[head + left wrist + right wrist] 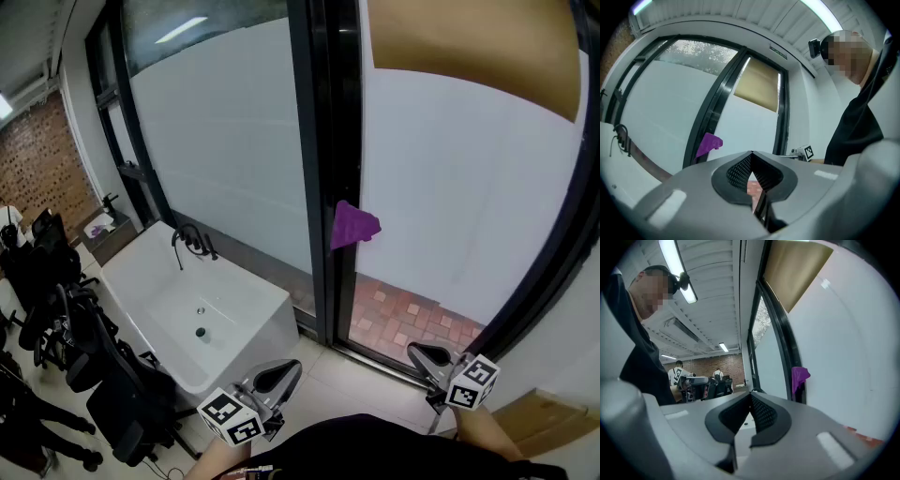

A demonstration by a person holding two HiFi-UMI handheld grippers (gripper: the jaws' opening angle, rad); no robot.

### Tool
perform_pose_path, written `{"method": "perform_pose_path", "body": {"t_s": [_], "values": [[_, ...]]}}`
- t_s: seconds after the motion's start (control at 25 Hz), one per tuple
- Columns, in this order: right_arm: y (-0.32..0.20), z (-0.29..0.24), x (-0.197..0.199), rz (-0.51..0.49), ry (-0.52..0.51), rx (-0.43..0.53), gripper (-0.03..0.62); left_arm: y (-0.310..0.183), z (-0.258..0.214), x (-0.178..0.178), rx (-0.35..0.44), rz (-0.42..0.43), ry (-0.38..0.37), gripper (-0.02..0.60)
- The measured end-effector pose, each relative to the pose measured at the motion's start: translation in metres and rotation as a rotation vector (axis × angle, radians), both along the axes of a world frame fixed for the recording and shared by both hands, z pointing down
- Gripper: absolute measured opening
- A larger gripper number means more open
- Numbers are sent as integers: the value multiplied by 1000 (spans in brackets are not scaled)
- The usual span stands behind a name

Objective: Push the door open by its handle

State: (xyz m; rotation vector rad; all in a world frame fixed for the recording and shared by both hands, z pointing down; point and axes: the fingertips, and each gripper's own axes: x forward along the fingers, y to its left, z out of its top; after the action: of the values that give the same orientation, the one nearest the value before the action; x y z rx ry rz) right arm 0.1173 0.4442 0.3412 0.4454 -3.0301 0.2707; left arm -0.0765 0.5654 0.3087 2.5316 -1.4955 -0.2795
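Nearest to the camera, the person's dark sleeve (pixel 375 450) is filling the bottom of the head view, and the two grippers are reaching out from it at a level angle. The left gripper (pixel 281 373) is pressing its jaws together at the tips and is holding nothing. The right gripper (pixel 427 356) is also keeping its jaws fully together, with nothing between them. Both are hanging over the pale floor tiles (pixel 323 370) and are touching nothing.

The door (pixel 469 187), a tall frosted glass panel in a dark frame, is standing ahead of the right gripper and well apart from both grippers. A purple cloth (pixel 354 225) is hanging on the door's dark left edge, about halfway up, and it is hiding whatever is under it. A brown panel (pixel 469 47) is covering the top of the glass. Red brick paving (pixel 403 314) is showing at the foot of the door.

To the left of the door, a white bathtub (pixel 187 309) with a black faucet (pixel 190 241) is standing against another frosted glass wall (pixel 225 141). Further left, black office chairs (pixel 56 309) are crowding the room in front of a brick wall (pixel 37 159). A cardboard piece (pixel 544 422) is lying at the lower right.
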Motion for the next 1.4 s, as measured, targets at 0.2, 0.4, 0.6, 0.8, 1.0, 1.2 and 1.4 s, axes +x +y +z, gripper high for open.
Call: {"method": "perform_pose_path", "body": {"t_s": [0.2,0.4,0.6,0.8,1.0,1.2,1.4], "values": [[-5,-9,-48,22,-1,25,0,6,6,-55,-2,-12,14,-2],[-12,-5,-84,57,18,12,0,0,23,-99,-28,-5,31,-2],[-43,6,-83,94,45,-5,0,-42,39,-98,-45,54,43,-2],[-113,19,-69,63,50,13,0,-118,43,-82,-65,33,11,-2],[-204,23,-79,-62,83,87,8,-211,50,-67,-55,-54,3,-2],[-283,22,-132,-216,122,170,104,-275,53,-70,-28,-80,-59,-2],[-342,5,-197,-229,249,252,115,-323,51,-106,-29,-66,-64,-2]]}}
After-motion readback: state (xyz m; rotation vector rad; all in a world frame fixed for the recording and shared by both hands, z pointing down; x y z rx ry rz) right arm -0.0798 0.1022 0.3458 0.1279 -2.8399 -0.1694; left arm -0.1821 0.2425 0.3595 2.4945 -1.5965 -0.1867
